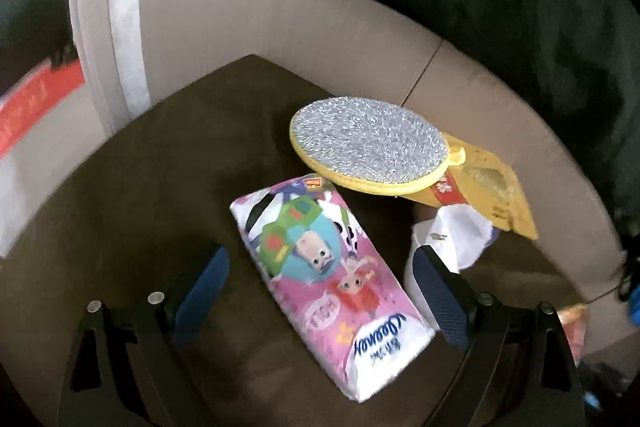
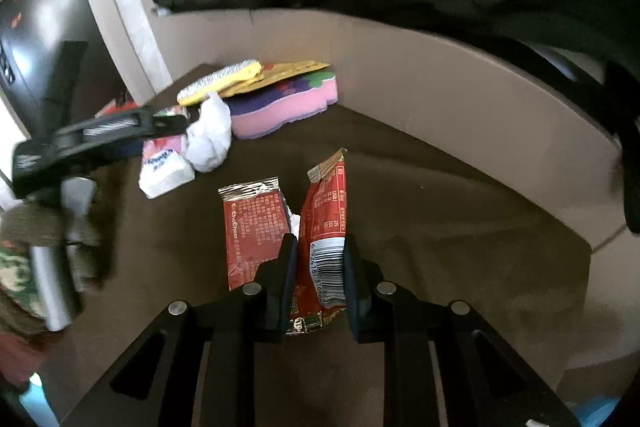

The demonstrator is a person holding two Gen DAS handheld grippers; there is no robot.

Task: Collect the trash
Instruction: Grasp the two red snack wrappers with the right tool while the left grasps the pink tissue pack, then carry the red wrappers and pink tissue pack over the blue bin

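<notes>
Between the jaws of the right gripper point(image 2: 320, 275) stands a torn red snack wrapper point(image 2: 324, 231), its barcode end pinched and its ragged top pointing away from the camera; the jaws are closed down to the width of the foil. Its other torn half point(image 2: 252, 227) lies flat on the brown counter point(image 2: 440, 227), just left of the held piece. Beyond the wrapper, toward the far left of the counter, a crumpled white tissue point(image 2: 210, 139) sits against a pink tissue pack point(image 2: 166, 167), with a pink and purple sponge point(image 2: 280, 107) behind them under a yellow-rimmed scouring pad point(image 2: 220, 81). The left gripper point(image 2: 100, 131) reaches in over the tissue pack from the left.

From the left wrist view, the left gripper point(image 1: 320, 291) has its jaws spread wide, gripping nothing, straddling the Kleenex tissue pack point(image 1: 328, 283). The crumpled white tissue point(image 1: 452, 239) touches the pack's right side, beside the right blue pad point(image 1: 436, 291). The scouring pad point(image 1: 368, 143) overlaps the pack's far end and rests on a yellow packet point(image 1: 500, 195).
</notes>
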